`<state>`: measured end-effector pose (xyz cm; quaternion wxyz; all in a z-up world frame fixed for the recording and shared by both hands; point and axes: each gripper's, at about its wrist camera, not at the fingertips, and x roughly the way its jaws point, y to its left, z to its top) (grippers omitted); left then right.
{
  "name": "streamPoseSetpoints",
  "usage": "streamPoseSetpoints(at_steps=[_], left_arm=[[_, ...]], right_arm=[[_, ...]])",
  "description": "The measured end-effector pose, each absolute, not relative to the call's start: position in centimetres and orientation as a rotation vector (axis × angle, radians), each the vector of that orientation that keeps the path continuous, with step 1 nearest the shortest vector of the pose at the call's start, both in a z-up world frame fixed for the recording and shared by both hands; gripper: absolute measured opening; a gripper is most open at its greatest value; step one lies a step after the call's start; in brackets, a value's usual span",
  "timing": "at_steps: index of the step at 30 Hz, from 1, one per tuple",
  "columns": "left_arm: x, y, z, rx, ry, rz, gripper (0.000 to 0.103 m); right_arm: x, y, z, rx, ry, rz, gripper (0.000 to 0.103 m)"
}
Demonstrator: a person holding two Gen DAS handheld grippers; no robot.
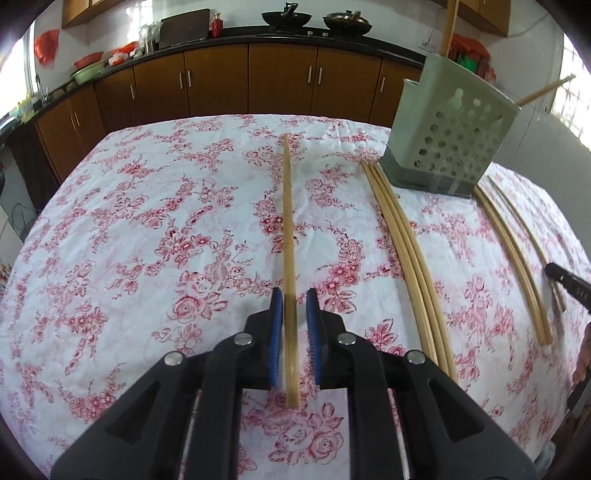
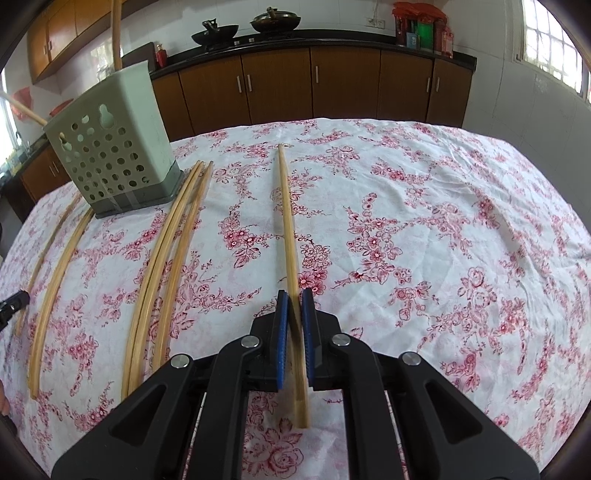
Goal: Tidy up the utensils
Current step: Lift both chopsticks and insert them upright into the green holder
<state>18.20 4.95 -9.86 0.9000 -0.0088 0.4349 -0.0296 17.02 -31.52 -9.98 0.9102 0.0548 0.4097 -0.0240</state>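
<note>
A pale green perforated utensil holder (image 1: pixel 447 147) (image 2: pixel 114 144) stands on the floral tablecloth, with two bamboo chopsticks (image 1: pixel 448 29) sticking out of it. My left gripper (image 1: pixel 294 295) is shut on the near end of a single chopstick (image 1: pixel 288 221) that runs straight away from me, left of the holder. My right gripper (image 2: pixel 294 297) is shut on another single chopstick (image 2: pixel 286 214), right of the holder. I cannot tell whether either held chopstick is off the cloth.
Three loose chopsticks (image 1: pixel 402 243) lie between my left gripper and the holder, and more (image 1: pixel 517 266) lie past it. In the right wrist view, loose chopsticks (image 2: pixel 170 251) lie beside the holder and others (image 2: pixel 55 277) further left. Brown cabinets (image 1: pixel 280 77) stand beyond the table's far edge.
</note>
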Motion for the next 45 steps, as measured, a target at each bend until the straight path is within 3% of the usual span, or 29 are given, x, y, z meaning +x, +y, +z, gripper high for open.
streamPoseSetpoints(at_steps=[4, 17, 32, 39, 45], left_arm=[[18.0, 4.7, -8.9, 0.029, 0.882, -0.06, 0.008], [16.8, 6.8, 3.5, -0.121, 0.565, -0.099, 0.008], [14.4, 2.3, 13.8, -0.069, 0.35, -0.233, 0.008], [15.2, -0.6, 17.8, -0.119, 0.177, -0.24, 0.008], [18.2, -2.9, 17.9, -0.136, 0.125, -0.207, 0.008]], right_arm=[[16.7, -31.3, -8.5, 0.114, 0.809, -0.058, 0.008], [14.4, -32.9, 1.1, 0.152, 0.512, -0.067, 0.008], [12.3, -30.8, 12.5, 0.282, 0.181, 0.136, 0.008], [14.3, -28.4, 14.1, 0.274, 0.093, 0.158, 0.008], [16.8, -27.1, 12.9, 0.255, 0.11, 0.147, 0.008]])
